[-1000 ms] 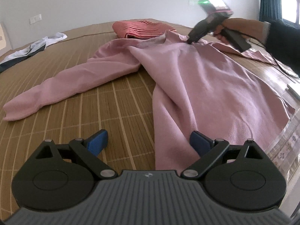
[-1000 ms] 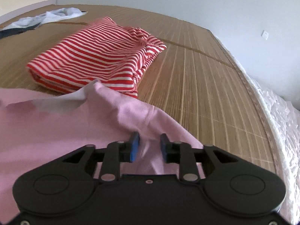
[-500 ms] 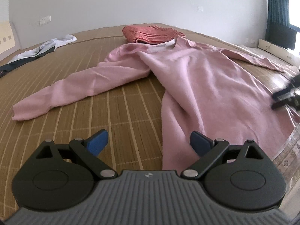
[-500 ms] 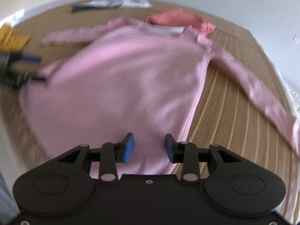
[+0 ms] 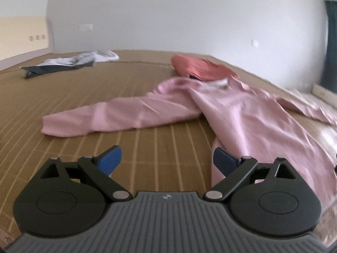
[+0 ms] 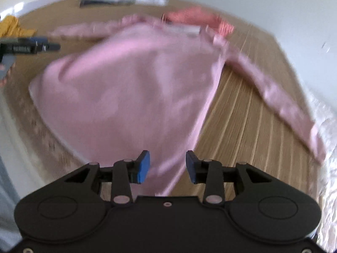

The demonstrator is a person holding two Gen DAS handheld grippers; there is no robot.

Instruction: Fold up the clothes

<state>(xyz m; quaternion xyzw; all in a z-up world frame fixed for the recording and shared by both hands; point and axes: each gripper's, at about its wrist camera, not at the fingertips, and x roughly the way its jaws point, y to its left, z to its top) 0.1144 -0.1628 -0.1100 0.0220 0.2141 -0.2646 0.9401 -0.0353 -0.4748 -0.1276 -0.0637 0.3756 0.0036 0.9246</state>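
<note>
Both grippers, left (image 5: 167, 161) and right (image 6: 167, 167), are held open and empty near the sweater (image 6: 134, 80); its hem could be missed, leaving the fold skewed.

The right claw (image 6: 167, 167) hung with its blue pads apart above the hem of a pink sweatshirt (image 6: 130, 88) spread on the bamboo mat (image 6: 242, 126). The left claw (image 6: 29, 46) showed at the left edge, with a red folded garment (image 6: 195, 19) beyond the collar, all blurred.
</note>
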